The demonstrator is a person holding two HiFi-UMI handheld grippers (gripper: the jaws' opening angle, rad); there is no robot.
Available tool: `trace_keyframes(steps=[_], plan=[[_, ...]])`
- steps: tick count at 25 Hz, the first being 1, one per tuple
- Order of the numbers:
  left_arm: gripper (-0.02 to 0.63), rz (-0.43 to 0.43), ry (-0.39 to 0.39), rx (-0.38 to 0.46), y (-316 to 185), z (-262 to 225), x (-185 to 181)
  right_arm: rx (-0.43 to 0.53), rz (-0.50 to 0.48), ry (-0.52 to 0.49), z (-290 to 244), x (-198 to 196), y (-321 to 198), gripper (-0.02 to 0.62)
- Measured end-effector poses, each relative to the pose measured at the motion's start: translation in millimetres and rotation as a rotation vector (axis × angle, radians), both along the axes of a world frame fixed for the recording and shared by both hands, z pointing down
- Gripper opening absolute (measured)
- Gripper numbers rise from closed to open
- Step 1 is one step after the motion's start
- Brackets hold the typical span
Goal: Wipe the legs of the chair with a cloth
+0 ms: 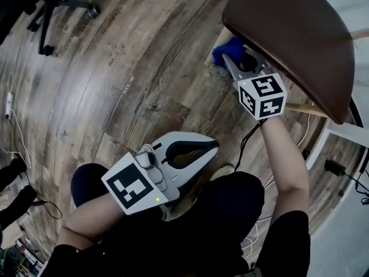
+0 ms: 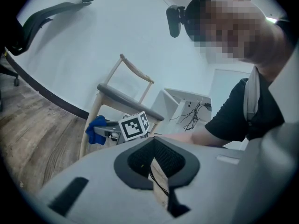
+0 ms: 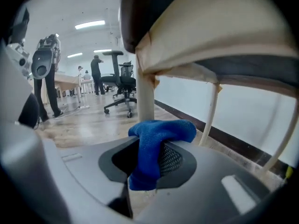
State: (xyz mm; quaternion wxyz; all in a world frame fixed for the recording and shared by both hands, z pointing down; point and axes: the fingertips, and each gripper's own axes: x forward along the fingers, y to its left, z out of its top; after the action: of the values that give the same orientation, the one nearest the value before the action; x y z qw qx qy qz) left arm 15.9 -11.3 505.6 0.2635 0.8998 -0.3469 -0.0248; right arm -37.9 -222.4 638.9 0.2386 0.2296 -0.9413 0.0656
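A chair with a brown seat [image 1: 294, 33] and pale wooden legs stands at the upper right of the head view. My right gripper [image 1: 233, 56] reaches under the seat's edge, shut on a blue cloth [image 1: 226, 48]. In the right gripper view the cloth [image 3: 161, 132] bulges out of the right gripper [image 3: 149, 146], right in front of a chair leg [image 3: 145, 94]; whether they touch is unclear. My left gripper [image 1: 210, 149] rests low over my lap, shut and holding nothing. The left gripper view shows the left gripper [image 2: 155, 146], the chair leg [image 2: 89, 125] and the cloth [image 2: 96, 130] beyond.
An office chair base [image 1: 57, 4] stands on the wood floor at the far left, with cables [image 1: 14, 126] along the left edge. A wooden rung [image 1: 305, 109] crosses under the seat. A white desk [image 2: 182, 106] sits behind the chair. People and an office chair [image 3: 122, 90] are far off.
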Motion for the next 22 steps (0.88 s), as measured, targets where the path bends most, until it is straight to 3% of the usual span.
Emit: trace_keyframes(steps=[3, 12, 22], plan=[[0.008, 0.002, 0.009, 0.004, -1, -2, -2, -0.044, 0.069, -0.098, -23, 0, 1, 0.101], [0.008, -0.001, 0.033, 0.021, 3, -10, -8, -0.027, 0.157, -0.324, -75, 5, 4, 0.101], [0.008, 0.001, 0.051, 0.035, 6, -17, -11, -0.079, 0.204, -0.396, -78, 6, 4, 0.101]])
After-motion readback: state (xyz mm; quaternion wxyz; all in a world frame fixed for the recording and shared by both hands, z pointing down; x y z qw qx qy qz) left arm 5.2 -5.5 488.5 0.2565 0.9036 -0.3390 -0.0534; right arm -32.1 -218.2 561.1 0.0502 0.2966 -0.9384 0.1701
